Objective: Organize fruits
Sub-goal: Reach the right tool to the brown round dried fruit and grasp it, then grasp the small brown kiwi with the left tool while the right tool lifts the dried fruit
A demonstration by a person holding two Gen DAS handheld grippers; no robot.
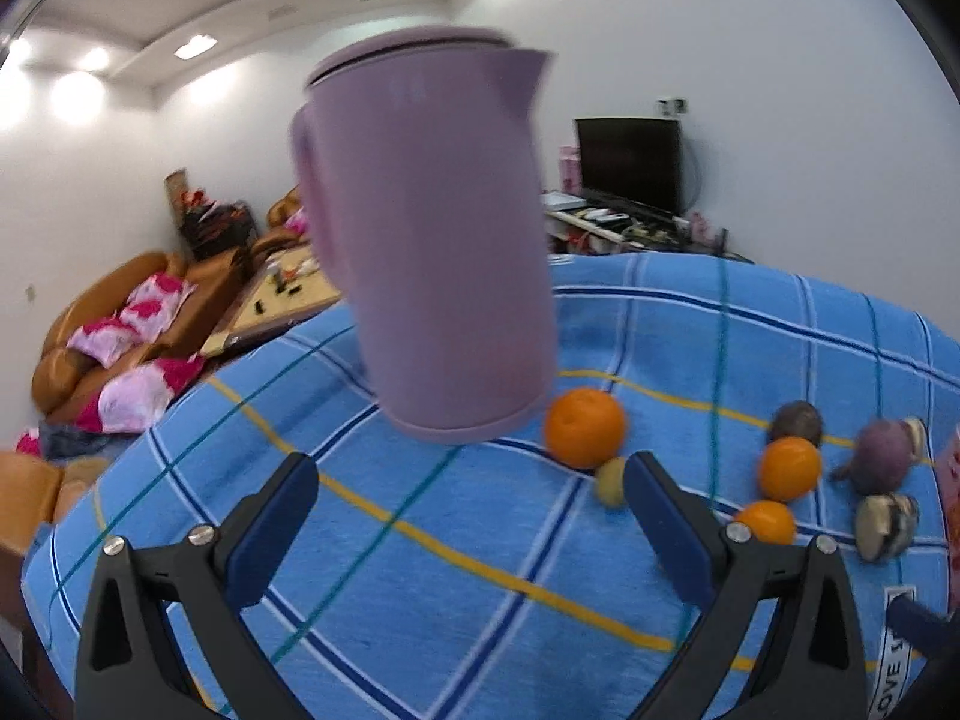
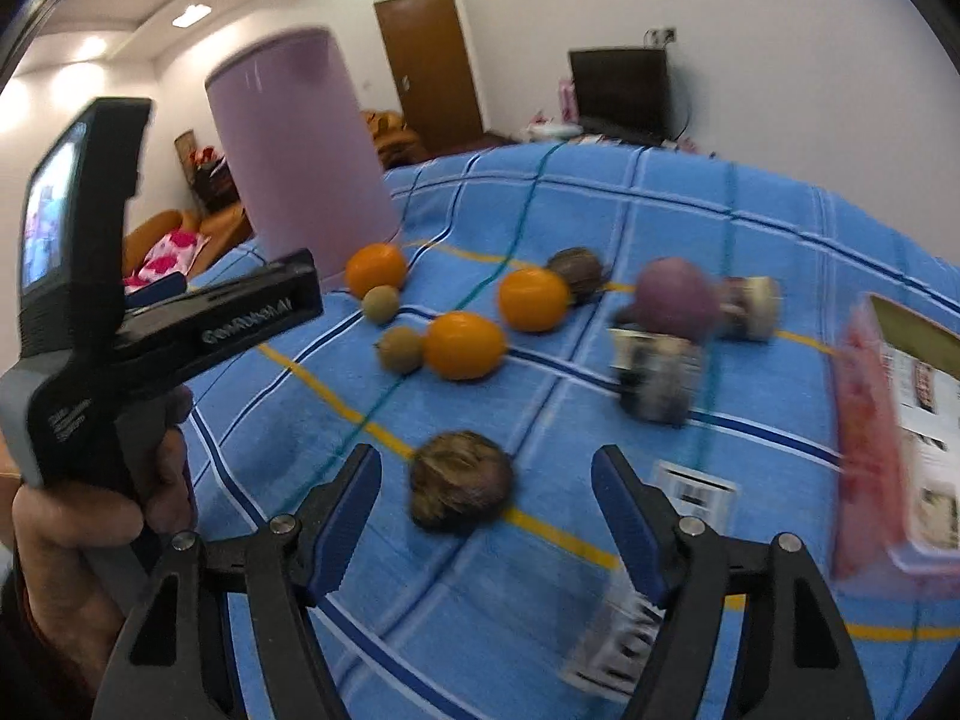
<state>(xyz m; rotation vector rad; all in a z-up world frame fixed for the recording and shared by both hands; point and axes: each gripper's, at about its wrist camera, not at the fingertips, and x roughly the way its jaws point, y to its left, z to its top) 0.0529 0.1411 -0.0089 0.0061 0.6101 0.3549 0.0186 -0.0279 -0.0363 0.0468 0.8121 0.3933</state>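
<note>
Fruits lie scattered on a blue plaid cloth (image 2: pixel 600 210). Three oranges (image 2: pixel 465 345) sit mid-table beside two small brownish fruits (image 2: pixel 401 349). Further right are a dark round fruit (image 2: pixel 576 267), a purple fruit (image 2: pixel 675 300) and cut halves (image 2: pixel 657 381). My right gripper (image 2: pixel 486 462) is open, and a dark brown round fruit (image 2: pixel 459 489) lies just ahead between its fingertips, untouched by the pads. My left gripper (image 1: pixel 471 465) is open and empty, facing a lilac jug (image 1: pixel 432 240). An orange (image 1: pixel 585 427) and a small yellowish fruit (image 1: pixel 612 482) lie by its right finger.
The lilac jug (image 2: pixel 300 150) stands at the cloth's far left. A pink-red packet (image 2: pixel 882 432) lies at the right edge, and a white label (image 2: pixel 696 492) is near my right finger. A hand (image 2: pixel 72 540) grips the left tool's handle. Beyond are a sofa (image 1: pixel 120 330) and a screen (image 1: pixel 630 162).
</note>
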